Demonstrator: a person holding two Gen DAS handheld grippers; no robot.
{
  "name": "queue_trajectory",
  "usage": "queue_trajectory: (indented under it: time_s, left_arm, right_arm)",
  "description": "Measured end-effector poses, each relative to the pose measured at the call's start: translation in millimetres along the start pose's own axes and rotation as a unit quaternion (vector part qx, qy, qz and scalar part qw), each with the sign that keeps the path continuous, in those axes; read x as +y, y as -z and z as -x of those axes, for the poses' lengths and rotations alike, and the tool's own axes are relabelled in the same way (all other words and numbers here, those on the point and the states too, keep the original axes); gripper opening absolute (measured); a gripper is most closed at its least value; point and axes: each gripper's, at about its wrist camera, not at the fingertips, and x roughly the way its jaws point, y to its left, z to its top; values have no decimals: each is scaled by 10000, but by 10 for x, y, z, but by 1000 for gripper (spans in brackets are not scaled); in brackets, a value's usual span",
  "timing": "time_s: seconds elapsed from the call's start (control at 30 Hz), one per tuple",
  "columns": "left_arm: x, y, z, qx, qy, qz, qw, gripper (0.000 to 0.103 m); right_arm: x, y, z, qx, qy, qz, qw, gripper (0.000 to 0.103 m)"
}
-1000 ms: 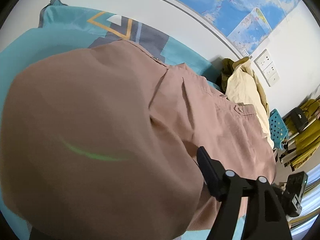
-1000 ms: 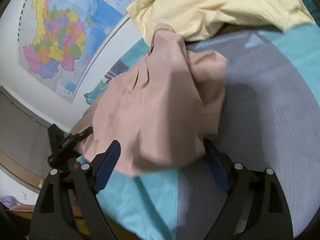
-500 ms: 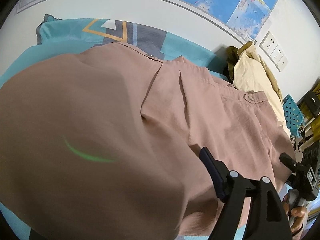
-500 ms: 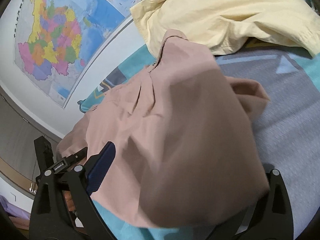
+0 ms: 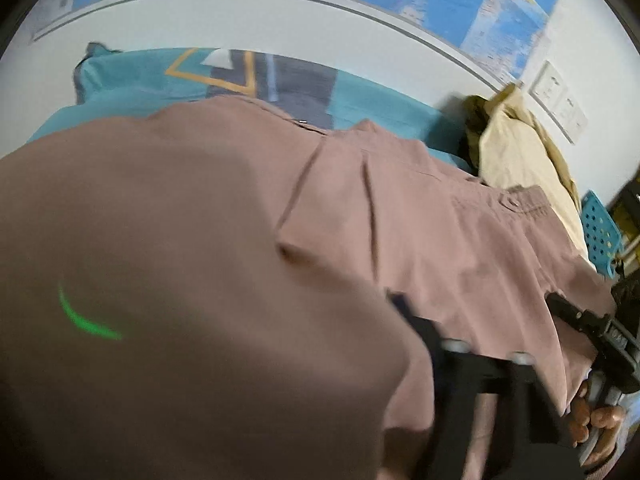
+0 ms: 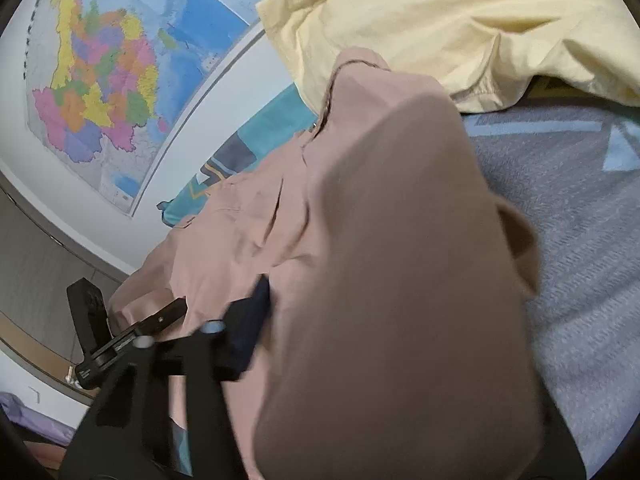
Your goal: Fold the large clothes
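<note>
A large brown-pink garment (image 5: 420,220) lies across the teal and grey bed cover (image 5: 280,80). It bulges close over my left gripper (image 5: 320,320), whose jaws are closing with cloth between them. Only the gripper's right finger (image 5: 412,320) shows; the other is under the fabric. In the right wrist view the same garment (image 6: 380,260) drapes over my right gripper (image 6: 320,304), also closing with cloth between its jaws. Its left finger (image 6: 256,312) shows against the fabric and the right one is hidden. Each gripper holds an end of the garment's near edge.
A pale yellow garment (image 6: 440,20) is heaped at the right end of the bed, against the wall. A map (image 6: 100,80) hangs on the wall behind. A blue perforated basket (image 5: 600,232) stands past the bed. A hand (image 5: 592,416) grips the right tool.
Both grippers' visible fingers have moved inward. The right gripper has pushed further into the garment, which now covers its right finger and more of that view.
</note>
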Motion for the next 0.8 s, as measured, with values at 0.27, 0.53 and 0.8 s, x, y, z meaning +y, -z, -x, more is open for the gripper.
queue_trajectory:
  time_s: [0.27, 0.53, 0.8]
  left_arm:
    - [-9, -87, -71, 228, 682, 40, 9974, 88]
    - [-117, -135, -135, 136, -92, 46, 9999, 46]
    - [-90, -244, 71, -33, -62, -63, 10000, 20]
  right_arm:
    - [9, -25, -25, 78, -224, 2, 9997, 57]
    - [77, -55, -168, 147, -109, 121, 9998, 30]
    - [346, -174, 77, -18, -498, 417, 9979, 17]
